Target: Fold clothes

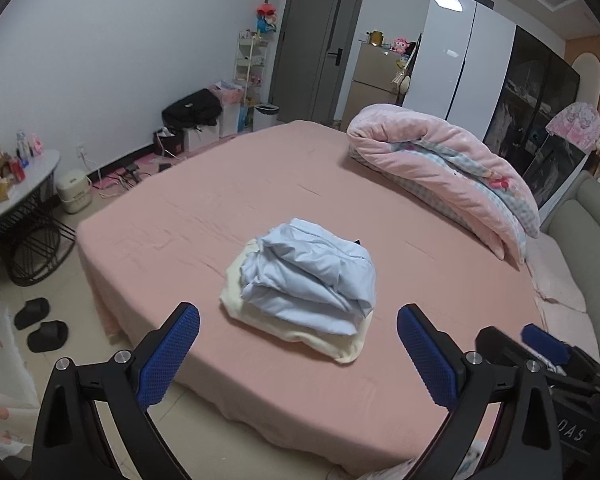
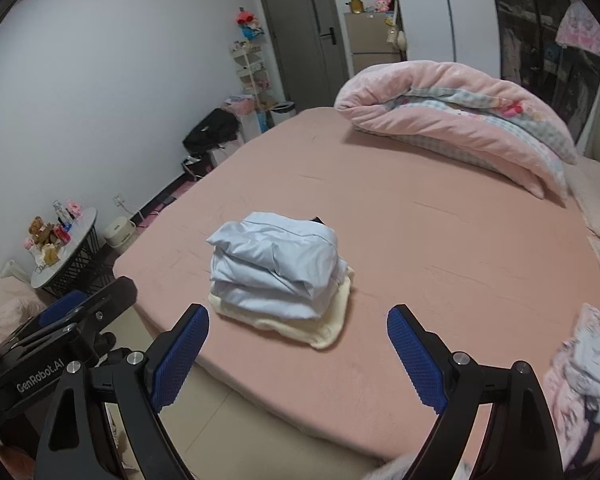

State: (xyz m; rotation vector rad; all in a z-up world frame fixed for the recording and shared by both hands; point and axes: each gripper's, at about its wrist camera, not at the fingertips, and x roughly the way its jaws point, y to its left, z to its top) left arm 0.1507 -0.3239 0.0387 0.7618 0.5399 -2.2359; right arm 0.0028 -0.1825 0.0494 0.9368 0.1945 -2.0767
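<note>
Both my left tool (image 1: 298,354) and right tool (image 2: 298,354) hang spread wide and empty, near the folded clothes stack (image 1: 304,288) lying on the bed (image 1: 228,200), its long side running left-right

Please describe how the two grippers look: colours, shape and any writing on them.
Both grippers, left and right, have black angular frames, silver round bolts and blue textured pads. White lettering reads "GenRobot.AI" on the left body and, partly visible, "DAS" on the right. No cables show.
</note>
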